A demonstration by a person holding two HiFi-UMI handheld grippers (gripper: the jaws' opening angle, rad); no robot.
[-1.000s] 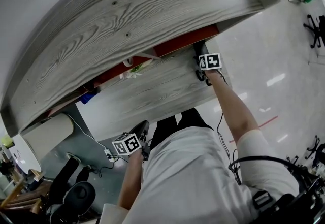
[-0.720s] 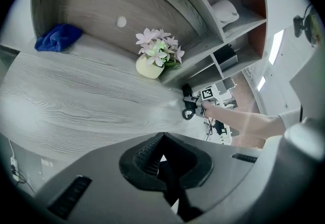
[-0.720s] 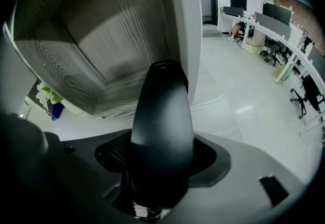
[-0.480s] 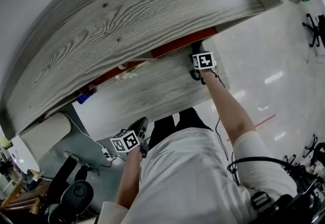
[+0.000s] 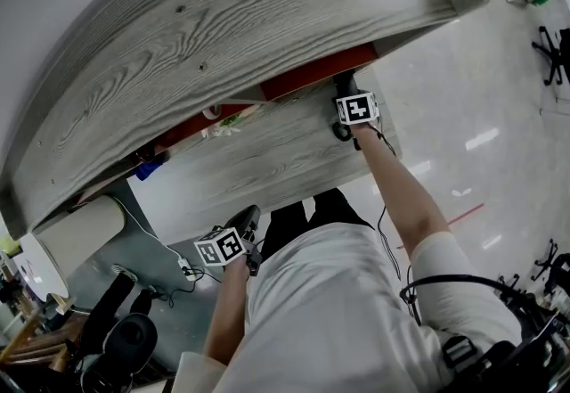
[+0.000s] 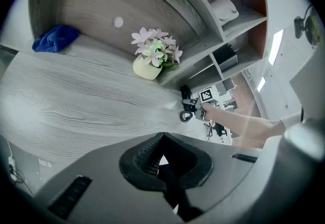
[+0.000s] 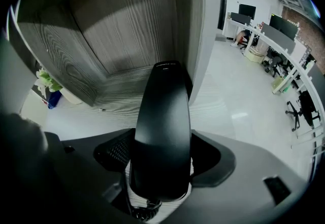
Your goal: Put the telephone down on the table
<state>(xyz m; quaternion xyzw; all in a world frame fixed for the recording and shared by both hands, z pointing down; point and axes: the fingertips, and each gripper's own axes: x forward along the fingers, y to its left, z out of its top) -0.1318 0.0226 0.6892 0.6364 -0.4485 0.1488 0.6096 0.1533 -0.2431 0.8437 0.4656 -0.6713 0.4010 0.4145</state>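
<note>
The right gripper [image 7: 161, 162] squeezes the black telephone [image 7: 162, 121] over the counter's [image 5: 267, 159] right end. Its long side points at the shelf wall [image 7: 137, 30]. A flower pot [image 6: 146, 68] sits nearby. The left gripper [image 6: 163, 161] is closed and empty.

A cream pot of pale flowers [image 6: 146, 68] stands well apart from a crumpled blue cloth [image 6: 55, 38].

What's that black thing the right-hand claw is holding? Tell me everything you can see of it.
It is a glossy black plastic telephone handset, smooth and gently curved, with small pale print near its far end. The right gripper clamps its near end between both jaws, so it points away over the grey wood-grain table. A black coiled cord leaves the gripped end. Whether its tip touches the table cannot be told.
</note>
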